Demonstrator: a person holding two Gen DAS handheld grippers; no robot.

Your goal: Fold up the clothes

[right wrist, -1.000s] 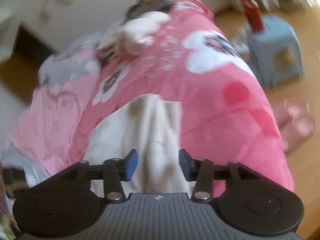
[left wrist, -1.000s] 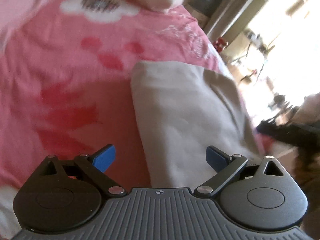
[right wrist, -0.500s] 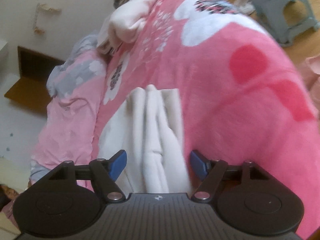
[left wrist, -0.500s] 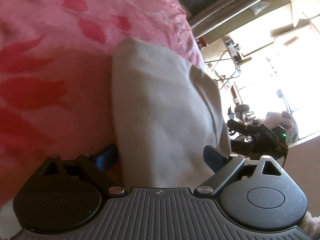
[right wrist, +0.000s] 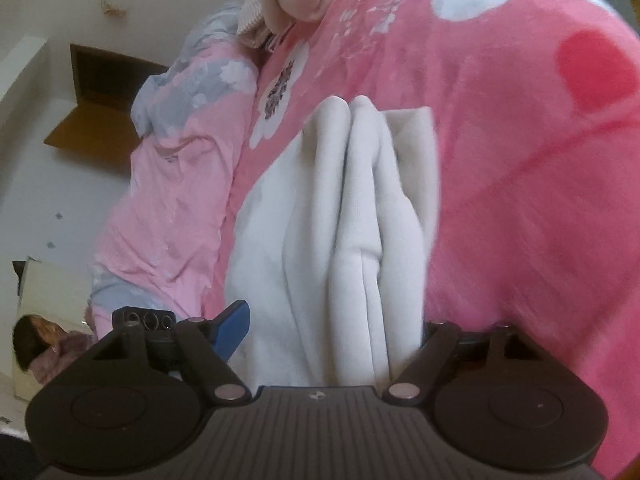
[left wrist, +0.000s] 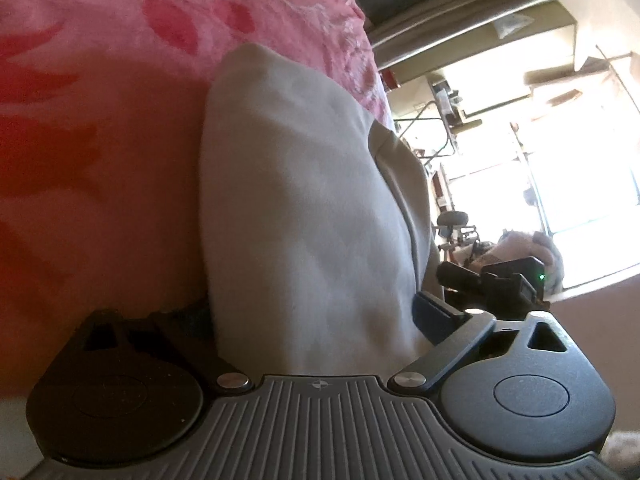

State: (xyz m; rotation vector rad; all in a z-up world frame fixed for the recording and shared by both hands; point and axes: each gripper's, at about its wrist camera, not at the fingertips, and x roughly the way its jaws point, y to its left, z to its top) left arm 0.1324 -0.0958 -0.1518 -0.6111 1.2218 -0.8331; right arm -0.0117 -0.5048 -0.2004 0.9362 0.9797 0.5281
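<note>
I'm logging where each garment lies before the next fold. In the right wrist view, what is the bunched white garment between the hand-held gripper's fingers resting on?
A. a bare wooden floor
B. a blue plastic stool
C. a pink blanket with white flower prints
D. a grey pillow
C: the white garment lies directly on the pink blanket, whose white flower prints show above and to the left of it.

Home bedroom. Bed covered by a pink flowered blanket [right wrist: 520, 160], a rumpled pink and grey quilt [right wrist: 180, 160] beside it, pale clothes [right wrist: 352, 220] lying on top, plain white wall [right wrist: 52, 0]. Bright window [left wrist: 560, 160] and cluttered shelves [left wrist: 448, 100] past the bed.
</note>
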